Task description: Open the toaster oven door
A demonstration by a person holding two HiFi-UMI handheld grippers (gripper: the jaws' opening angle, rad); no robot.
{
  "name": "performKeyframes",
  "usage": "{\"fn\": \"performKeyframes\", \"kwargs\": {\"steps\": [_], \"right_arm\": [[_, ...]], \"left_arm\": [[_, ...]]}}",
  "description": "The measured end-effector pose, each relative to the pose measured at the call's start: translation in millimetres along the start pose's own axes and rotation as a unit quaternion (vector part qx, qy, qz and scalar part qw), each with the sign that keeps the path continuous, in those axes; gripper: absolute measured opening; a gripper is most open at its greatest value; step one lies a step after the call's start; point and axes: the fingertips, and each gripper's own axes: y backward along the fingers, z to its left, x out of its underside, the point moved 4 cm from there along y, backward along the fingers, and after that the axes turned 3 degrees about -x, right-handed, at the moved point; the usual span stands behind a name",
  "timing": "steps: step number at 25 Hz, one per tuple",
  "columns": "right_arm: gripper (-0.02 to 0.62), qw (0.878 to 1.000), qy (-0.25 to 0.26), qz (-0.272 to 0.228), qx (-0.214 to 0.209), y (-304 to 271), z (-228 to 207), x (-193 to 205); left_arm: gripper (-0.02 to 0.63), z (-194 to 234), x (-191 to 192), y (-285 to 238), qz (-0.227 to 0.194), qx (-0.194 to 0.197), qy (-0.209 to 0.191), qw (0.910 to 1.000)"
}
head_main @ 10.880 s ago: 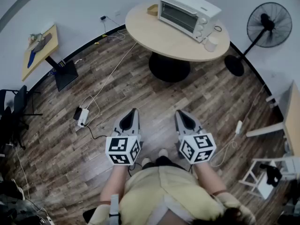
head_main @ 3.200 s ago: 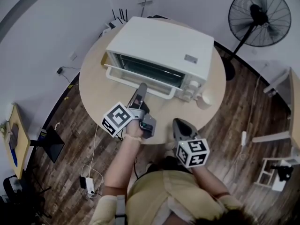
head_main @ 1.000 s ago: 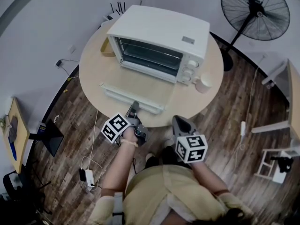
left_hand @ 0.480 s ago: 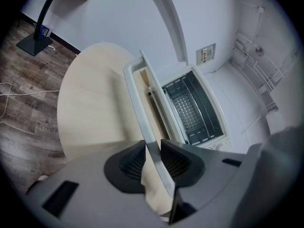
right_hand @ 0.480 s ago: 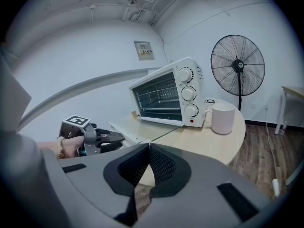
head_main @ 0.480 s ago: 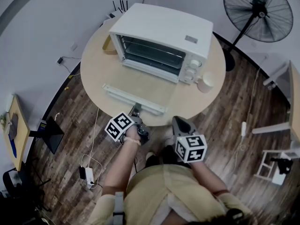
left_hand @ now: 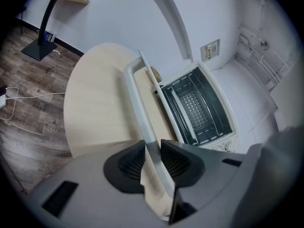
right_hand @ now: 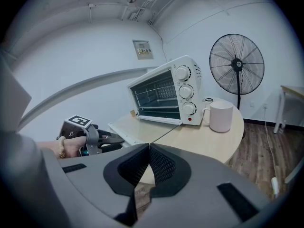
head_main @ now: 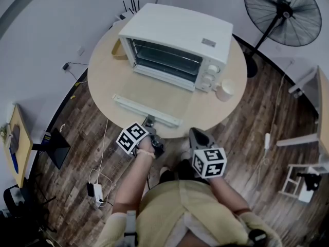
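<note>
Swinging down from shut seconds ago, the toaster oven point(head_main: 177, 40) door point(head_main: 160, 94) now lies flat over the counter point(head_main: 103, 76) ahead of the left tool point(left_hand: 153, 158), which stays clamped on its handle point(left_hand: 137, 99), so the opening looks done, while the right tool point(right_hand: 148, 148) beside it is closed on nothing.

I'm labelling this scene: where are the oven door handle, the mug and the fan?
oven door handle point(left_hand: 137, 106), left gripper view, middle of the bar.
mug point(right_hand: 221, 116), right gripper view, side wall.
fan point(head_main: 282, 13), head view, grille centre.
</note>
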Motion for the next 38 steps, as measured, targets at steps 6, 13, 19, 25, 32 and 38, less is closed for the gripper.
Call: {"fn": "performKeyframes", "kwargs": {"steps": [6,13,19,25,32,38], "right_arm": [[0.003,1.0,-0.003,0.001,0.002,0,-4,1],[0.003,1.0,-0.004,0.002,0.002,2,-4,0],[0.003,1.0,-0.003,0.002,-0.002,1,-3,2],[0.003,1.0,-0.002,0.002,-0.006,1,-1,2],[0.003,1.0,0.001,-0.003,-0.003,3,-2,-3],[0.003,1.0,0.0,-0.013,0.001,5,-7,-9]], "left_arm": [[0.098,3,2,-2,0.001,-0.014,0.006,0.9999],[0.098,8,3,0,0.002,-0.032,0.002,0.9995],[0.075,20,7,2,0.008,-0.047,0.017,0.9987],[0.075,22,6,8,0.003,-0.045,0.013,0.9989],[0.07,4,-2,24,-0.025,-0.014,-0.046,0.9985],[0.046,-17,-7,43,-0.051,0.013,-0.144,0.9881]]}}
